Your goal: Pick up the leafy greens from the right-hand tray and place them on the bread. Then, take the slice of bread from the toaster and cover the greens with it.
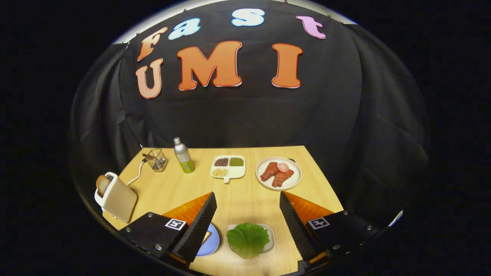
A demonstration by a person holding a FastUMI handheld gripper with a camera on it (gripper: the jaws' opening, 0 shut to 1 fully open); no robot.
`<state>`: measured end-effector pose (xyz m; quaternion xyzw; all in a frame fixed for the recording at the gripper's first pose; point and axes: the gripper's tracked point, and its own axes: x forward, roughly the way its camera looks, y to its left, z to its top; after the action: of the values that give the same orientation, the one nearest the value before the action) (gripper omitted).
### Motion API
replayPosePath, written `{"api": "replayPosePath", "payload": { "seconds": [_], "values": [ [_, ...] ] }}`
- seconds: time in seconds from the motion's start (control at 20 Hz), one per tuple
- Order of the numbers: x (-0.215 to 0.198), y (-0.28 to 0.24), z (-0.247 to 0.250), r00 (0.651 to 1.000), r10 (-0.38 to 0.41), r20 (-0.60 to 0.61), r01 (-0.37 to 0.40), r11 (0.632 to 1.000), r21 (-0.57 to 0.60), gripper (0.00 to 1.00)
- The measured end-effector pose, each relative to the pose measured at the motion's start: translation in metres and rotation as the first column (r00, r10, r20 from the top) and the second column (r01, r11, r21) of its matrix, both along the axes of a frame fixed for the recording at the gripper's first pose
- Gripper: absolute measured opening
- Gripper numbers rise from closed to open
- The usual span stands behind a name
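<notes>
A green leafy lettuce piece (248,240) lies on a small white tray (270,232), low between my two fingers. My gripper (247,199) is open, held above the table with nothing between its fingers. Left of the tray, a blue plate (211,241) is mostly hidden behind my left finger, and a sliver of bread (206,236) shows on it. A cream toaster (116,196) stands at the table's left edge, with a browned bread slice (102,184) sticking out of its slot.
Beyond the fingers, a white plate of red meat slices (279,173) sits at the right. A divided dish of seeds (228,167), a green bottle (183,155) and a clear glass with utensils (156,160) line the far side of the wooden table (245,195).
</notes>
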<state>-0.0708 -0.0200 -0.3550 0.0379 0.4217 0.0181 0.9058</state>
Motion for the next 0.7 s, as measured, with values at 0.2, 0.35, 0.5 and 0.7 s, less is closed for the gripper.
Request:
{"api": "replayPosePath", "payload": {
  "seconds": [0.2, 0.35, 0.5, 0.7],
  "values": [
    [-0.028, 0.014, -0.05, 0.977, 0.072, -0.2, -0.065, 0.997, 0.041, 0.99],
    [-0.043, 0.017, -0.08, 0.953, 0.091, -0.289, -0.084, 0.996, 0.035, 0.99],
    [-0.059, 0.017, -0.115, 0.917, 0.103, -0.385, -0.098, 0.995, 0.033, 1.0],
    [-0.074, 0.021, -0.148, 0.872, 0.119, -0.474, -0.108, 0.993, 0.052, 1.0]
  ]
}}
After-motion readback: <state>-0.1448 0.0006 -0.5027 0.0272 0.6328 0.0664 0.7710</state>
